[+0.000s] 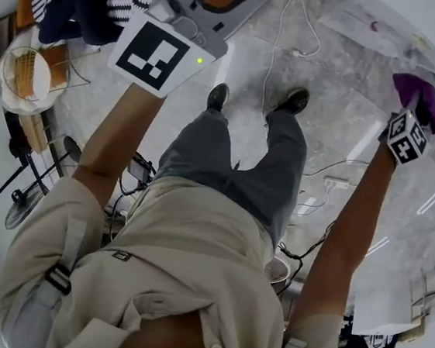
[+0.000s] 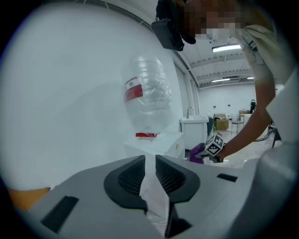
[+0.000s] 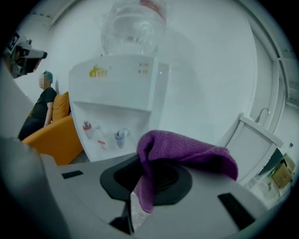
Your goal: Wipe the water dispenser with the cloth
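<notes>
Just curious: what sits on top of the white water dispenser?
A clear water bottle with a red label stands on the water dispenser. Its mouth is hidden inside the top.

Both arms (image 1: pixel 119 143) stretched forward – left gripper (image 2: pixel 149 173) jaws narrowly apart, right gripper (image 3: pixel 148 179) clamping cloth (image 3: pixel 187 151)

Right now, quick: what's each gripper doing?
Left gripper: jaws narrowly apart, holding nothing.
Right gripper: closed on the purple cloth.
</notes>
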Demonstrator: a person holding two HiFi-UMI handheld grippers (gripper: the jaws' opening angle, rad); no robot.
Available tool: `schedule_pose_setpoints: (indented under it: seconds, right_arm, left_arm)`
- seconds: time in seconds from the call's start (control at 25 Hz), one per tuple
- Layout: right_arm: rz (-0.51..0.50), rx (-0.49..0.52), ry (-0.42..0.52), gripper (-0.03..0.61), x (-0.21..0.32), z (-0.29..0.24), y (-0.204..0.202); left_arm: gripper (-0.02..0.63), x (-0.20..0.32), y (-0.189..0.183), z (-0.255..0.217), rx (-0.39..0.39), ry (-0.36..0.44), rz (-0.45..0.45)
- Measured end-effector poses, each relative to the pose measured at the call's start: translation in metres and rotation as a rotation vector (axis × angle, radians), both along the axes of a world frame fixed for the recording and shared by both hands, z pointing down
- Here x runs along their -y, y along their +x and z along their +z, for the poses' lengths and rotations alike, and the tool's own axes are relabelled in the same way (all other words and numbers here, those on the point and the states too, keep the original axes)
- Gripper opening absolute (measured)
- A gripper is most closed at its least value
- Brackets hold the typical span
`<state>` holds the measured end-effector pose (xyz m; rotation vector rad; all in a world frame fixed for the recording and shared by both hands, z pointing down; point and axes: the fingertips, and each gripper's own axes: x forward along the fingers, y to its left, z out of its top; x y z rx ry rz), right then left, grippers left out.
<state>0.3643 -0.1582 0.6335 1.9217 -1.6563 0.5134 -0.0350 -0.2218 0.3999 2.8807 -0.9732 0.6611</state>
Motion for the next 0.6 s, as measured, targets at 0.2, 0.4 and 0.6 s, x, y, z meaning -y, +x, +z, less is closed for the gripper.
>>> schedule_pose_setpoints:
  seconds: [0.2,0.4,0.6]
  right_arm:
    - [-0.042,-0.011,0.088,0.06,-0.019,-0.106,-0.038]
    - [-0.088,0.021,0.188,0.06,-0.05,-0.217,-0.097]
    - [-0.19,0.062,0.282,0.06,-0.081,-0.321,-0.173]
  left_arm:
    - [0.081,-0.01,-0.049,-0.06,-0.052,0.027,-0.035]
    - [0.081,-0.031,-0.091,-0.11,-0.116,0.032,-0.071]
    - [0.081,-0.057,-0.123,-0.158,-0.16,0.059,-0.068]
